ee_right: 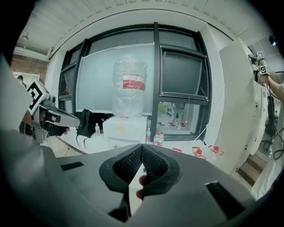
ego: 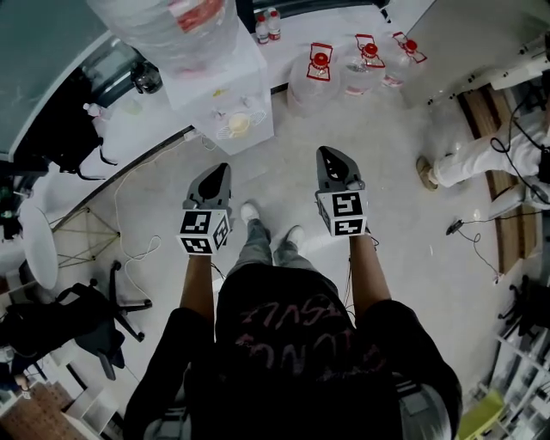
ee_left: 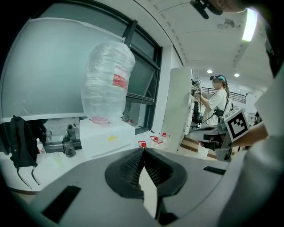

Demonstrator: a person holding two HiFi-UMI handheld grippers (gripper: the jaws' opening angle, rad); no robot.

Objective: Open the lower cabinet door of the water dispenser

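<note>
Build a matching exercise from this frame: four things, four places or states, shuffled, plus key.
Things:
1. large bottle
2. red-capped jugs
3. office chair
4. left gripper

Places or states:
A. on the floor, right of the water dispenser in the head view
B. jaws together, nothing between them
C. on top of the dispenser
D. bottom left of the head view, behind the person

Pairs: 1-C, 2-A, 3-D, 4-B

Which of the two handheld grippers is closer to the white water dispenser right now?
Left. The left gripper points at the water dispenser from a short way in front of it, not touching. The right gripper is off to the dispenser's right, closer to the floor jugs.
</note>
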